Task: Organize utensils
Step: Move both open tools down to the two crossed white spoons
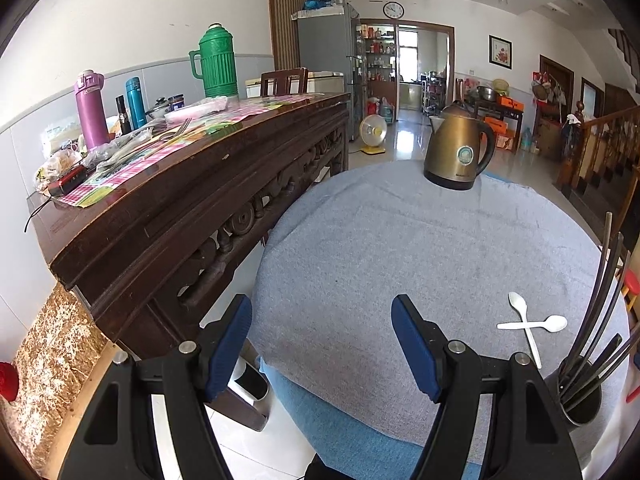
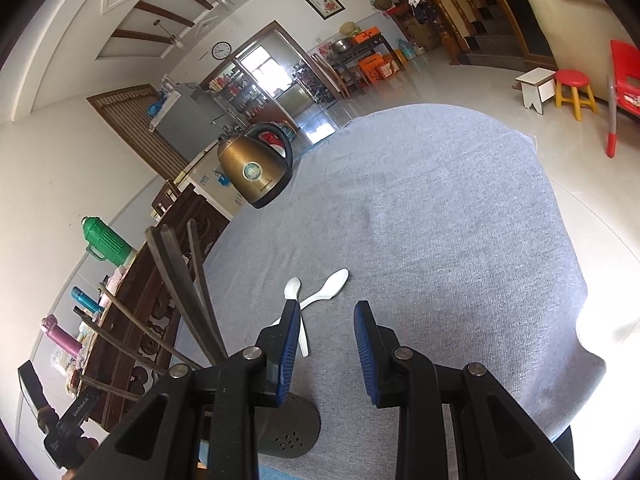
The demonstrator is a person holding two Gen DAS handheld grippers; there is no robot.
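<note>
Two white plastic spoons [image 1: 530, 325] lie crossed on the grey tablecloth, at the right of the left wrist view. They also show in the right wrist view [image 2: 320, 294], just beyond the left fingertip. A dark metal utensil holder [image 1: 582, 394] with several dark chopsticks stands at the table's near right edge; in the right wrist view the holder [image 2: 292, 428] sits under my right gripper's left finger. My left gripper [image 1: 322, 320] is open and empty above the table's left edge. My right gripper [image 2: 326, 326] is open and empty above the cloth, near the spoons.
A bronze electric kettle [image 1: 458, 152] stands at the far side of the round table [image 1: 400, 240]. A dark carved wooden sideboard [image 1: 200, 200] with flasks and clutter stands close on the left. A red stool [image 2: 574, 90] and chair are on the floor beyond.
</note>
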